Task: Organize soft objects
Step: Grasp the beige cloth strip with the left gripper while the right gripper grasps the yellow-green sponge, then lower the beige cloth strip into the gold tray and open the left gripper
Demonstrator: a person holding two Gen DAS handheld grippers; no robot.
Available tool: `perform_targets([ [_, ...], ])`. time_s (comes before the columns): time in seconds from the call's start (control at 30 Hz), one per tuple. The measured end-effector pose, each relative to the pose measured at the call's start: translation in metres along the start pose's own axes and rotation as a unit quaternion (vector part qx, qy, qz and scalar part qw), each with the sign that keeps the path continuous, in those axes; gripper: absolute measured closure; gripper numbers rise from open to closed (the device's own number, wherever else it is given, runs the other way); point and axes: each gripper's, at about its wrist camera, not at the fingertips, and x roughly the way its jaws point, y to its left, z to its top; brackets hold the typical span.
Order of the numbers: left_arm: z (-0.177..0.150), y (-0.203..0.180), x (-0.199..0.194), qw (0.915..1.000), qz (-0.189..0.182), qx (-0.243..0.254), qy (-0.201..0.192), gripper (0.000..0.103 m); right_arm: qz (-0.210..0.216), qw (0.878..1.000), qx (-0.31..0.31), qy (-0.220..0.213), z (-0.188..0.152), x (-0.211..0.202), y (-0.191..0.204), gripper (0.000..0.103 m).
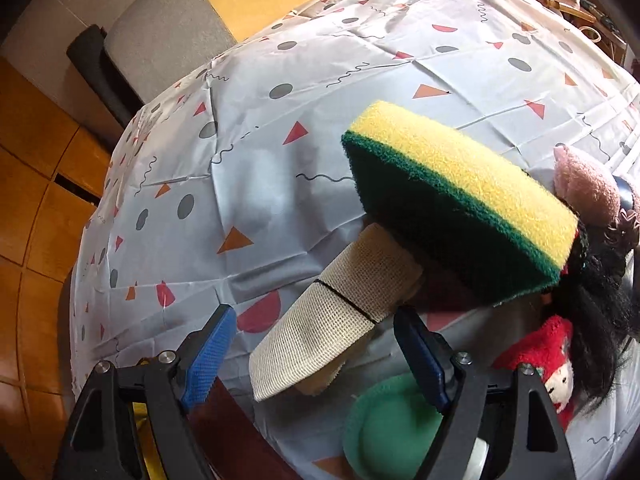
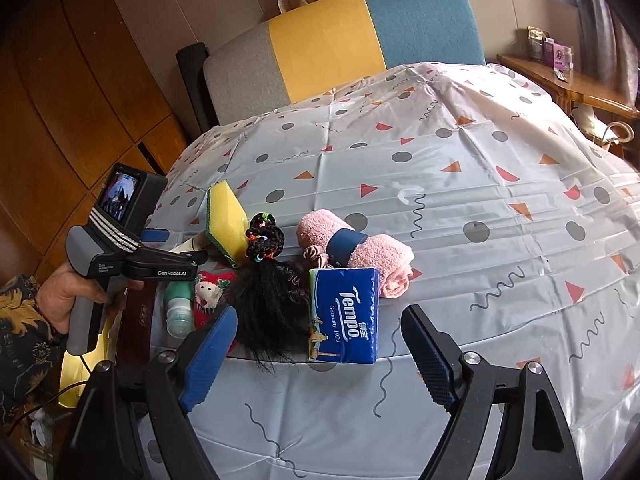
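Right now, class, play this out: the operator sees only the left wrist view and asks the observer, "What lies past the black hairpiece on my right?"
Observer: A blue Tempo tissue pack, right beside the hairpiece.
Operator: And the pink thing at my right edge?
Observer: A rolled pink towel with a dark blue band round it, behind the pack.
Operator: Is the right gripper busy?
Observer: No. The right gripper is open and holds nothing, short of the pack.
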Motion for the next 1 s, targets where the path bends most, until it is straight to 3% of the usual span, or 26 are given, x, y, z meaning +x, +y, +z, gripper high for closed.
perform_targets([
  [0.07,0.001,-0.001,0.006,0.9999,-0.014,0.000,0.003,0.031,0.002,1.000,0.002,0.003,-0.001,0.002,-0.001,0.018],
  [0.13,0.000,0.000,0.005,0.9992,-0.037,-0.017,-0.001,0.062,0.000,1.000,0.001,0.005,-0.002,0.003,-0.001,0.018],
  [0.2,-0.004,0.001,0.002,0.9987,-0.044,-0.024,-0.005,0.064,-0.002,1.000,0.000,0.004,-0.002,0.004,-0.002,0.019],
  [0.27,-0.011,0.005,-0.004,0.9971,-0.062,-0.041,-0.014,0.070,-0.002,1.000,0.000,0.003,-0.002,0.005,-0.002,0.026],
  [0.37,-0.021,0.015,-0.020,0.9930,-0.084,-0.078,-0.029,0.072,-0.001,1.000,-0.003,0.007,-0.003,0.008,-0.002,0.034],
  [0.67,-0.061,0.054,-0.088,0.9722,-0.142,-0.163,-0.089,0.073,0.016,0.998,-0.032,0.047,-0.005,0.025,0.021,0.036],
  [0.83,-0.088,0.078,-0.122,0.9588,-0.150,-0.207,-0.124,0.073,0.033,0.995,-0.086,0.048,0.027,0.047,0.066,0.036],
  [1.0,-0.126,0.102,-0.144,0.9418,-0.159,-0.260,-0.141,0.073,0.010,0.990,-0.132,0.055,0.063,0.094,0.109,0.035],
])
